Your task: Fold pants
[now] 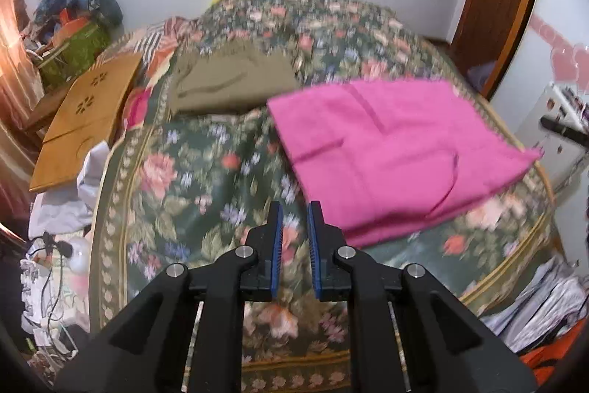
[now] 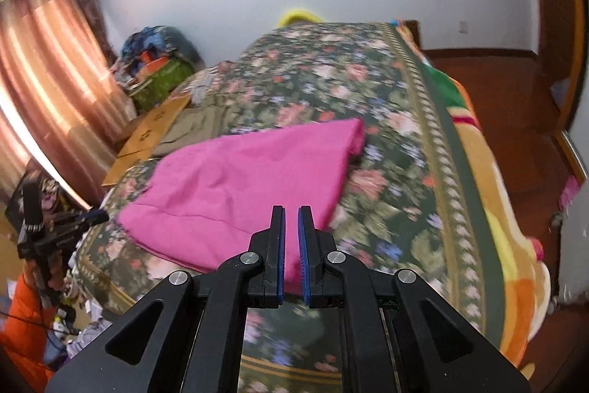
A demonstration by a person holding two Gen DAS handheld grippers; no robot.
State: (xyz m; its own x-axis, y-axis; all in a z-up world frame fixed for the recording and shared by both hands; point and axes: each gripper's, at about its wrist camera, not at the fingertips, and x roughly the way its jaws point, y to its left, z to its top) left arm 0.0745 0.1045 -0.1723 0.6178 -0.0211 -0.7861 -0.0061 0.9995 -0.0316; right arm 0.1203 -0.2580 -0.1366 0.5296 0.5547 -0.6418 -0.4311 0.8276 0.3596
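Soft indoor light, brightest through the curtain [image 2: 48, 69] at left; bedspread [image 1: 206, 172] smeared by motion blur, edges bent and darkened by fisheye

We saw bare flowered bedspread [image 1: 206, 179] in front of the left gripper [image 1: 294, 209], with room to pass. The pink pants [image 1: 390, 150] lay flat to its right, and a brown folded cloth [image 1: 228, 83] lay farther back. A wooden board [image 1: 84, 120] leaned along the bed's left edge. To the right of the pink pants [image 2: 243, 179] we saw more bare bedspread [image 2: 397, 150] beyond the right gripper [image 2: 291, 209].
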